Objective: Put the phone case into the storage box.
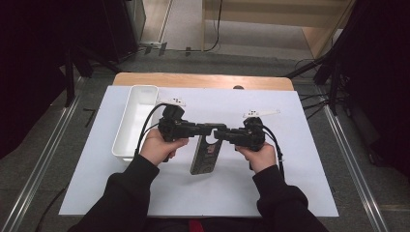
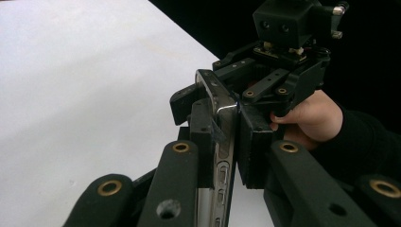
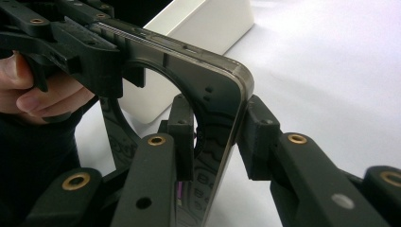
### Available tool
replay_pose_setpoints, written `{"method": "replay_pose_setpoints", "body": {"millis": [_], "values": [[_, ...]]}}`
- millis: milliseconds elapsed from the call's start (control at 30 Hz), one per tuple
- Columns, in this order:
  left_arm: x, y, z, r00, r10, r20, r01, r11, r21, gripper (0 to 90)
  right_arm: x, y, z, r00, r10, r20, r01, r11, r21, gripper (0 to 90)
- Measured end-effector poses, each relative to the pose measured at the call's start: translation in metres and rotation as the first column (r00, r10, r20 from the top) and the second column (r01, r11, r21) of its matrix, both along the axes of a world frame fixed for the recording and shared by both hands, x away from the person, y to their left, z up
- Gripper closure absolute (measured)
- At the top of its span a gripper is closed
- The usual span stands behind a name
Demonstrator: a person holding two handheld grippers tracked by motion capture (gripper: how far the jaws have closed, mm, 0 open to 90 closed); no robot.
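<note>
The person's sleeves point(image 1: 130, 193) fill the bottom of the high view, and above them both hands meet at mid-frame over the white tabletop point(image 1: 290, 159). Between them hangs a phone case point(image 1: 207, 154), a clear shell with dark printing and a camera cut-out, its lower end reaching down toward the sheet at centre frame. The left tool point(image 1: 209, 129) is clamped on the case's top edge near one corner; in the left gripper view its jaws press flat against both faces of the rim point(image 2: 222, 142). The right tool point(image 1: 218, 133) is clamped on the same top end from the other side, and in the right gripper view its jaws pinch the wall just below the rounded corner point(image 3: 236, 94). A white tray point(image 1: 135, 121) sits at left of centre, well apart from the case. The case looks light and thin, probably flexible along its long sides and stiffer at the corners, so gripping near the corners seems soundest. Its glossy surface may slip under the pads, and pulling the two ends apart hard could warp or crack the narrow strip beside the cut-out.
</note>
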State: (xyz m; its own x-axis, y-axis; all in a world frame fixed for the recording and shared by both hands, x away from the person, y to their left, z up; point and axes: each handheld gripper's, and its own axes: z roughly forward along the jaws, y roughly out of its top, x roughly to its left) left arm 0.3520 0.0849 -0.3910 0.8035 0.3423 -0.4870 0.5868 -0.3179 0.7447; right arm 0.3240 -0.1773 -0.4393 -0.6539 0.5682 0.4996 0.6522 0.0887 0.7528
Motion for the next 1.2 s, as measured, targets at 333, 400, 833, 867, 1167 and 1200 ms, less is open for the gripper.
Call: {"method": "replay_pose_setpoints", "body": {"millis": [333,400,833,867,1167,1200], "values": [[-0.002,-0.001,0.003,0.9997,-0.005,0.026,0.004,0.9999,0.012,74.8,-0.002,-0.001,0.004,0.9996,-0.003,0.027,0.003,1.000,-0.022,68.6],[-0.003,-0.001,0.004,0.9993,-0.003,0.037,0.002,0.9999,0.015,71.9,-0.002,0.000,0.005,0.9998,-0.003,0.022,0.003,1.000,-0.025,68.6],[-0.009,-0.006,0.007,0.9901,0.002,0.140,-0.007,0.9992,0.039,46.7,-0.003,-0.006,0.011,0.9989,-0.025,0.040,0.026,0.999,-0.035,68.7],[-0.009,-0.007,0.007,0.9894,0.002,0.145,-0.009,0.9990,0.045,44.4,-0.003,-0.006,0.011,0.9988,-0.027,0.041,0.029,0.999,-0.036,68.7],[-0.008,-0.006,0.006,0.9901,0.028,0.137,-0.038,0.9972,0.064,38.4,-0.003,-0.010,0.015,0.9978,-0.061,0.025,0.062,0.997,-0.047,68.7],[-0.008,-0.006,0.006,0.9900,0.029,0.138,-0.038,0.9971,0.066,38.4,-0.003,-0.010,0.015,0.9977,-0.064,0.025,0.065,0.997,-0.047,68.7]]}}
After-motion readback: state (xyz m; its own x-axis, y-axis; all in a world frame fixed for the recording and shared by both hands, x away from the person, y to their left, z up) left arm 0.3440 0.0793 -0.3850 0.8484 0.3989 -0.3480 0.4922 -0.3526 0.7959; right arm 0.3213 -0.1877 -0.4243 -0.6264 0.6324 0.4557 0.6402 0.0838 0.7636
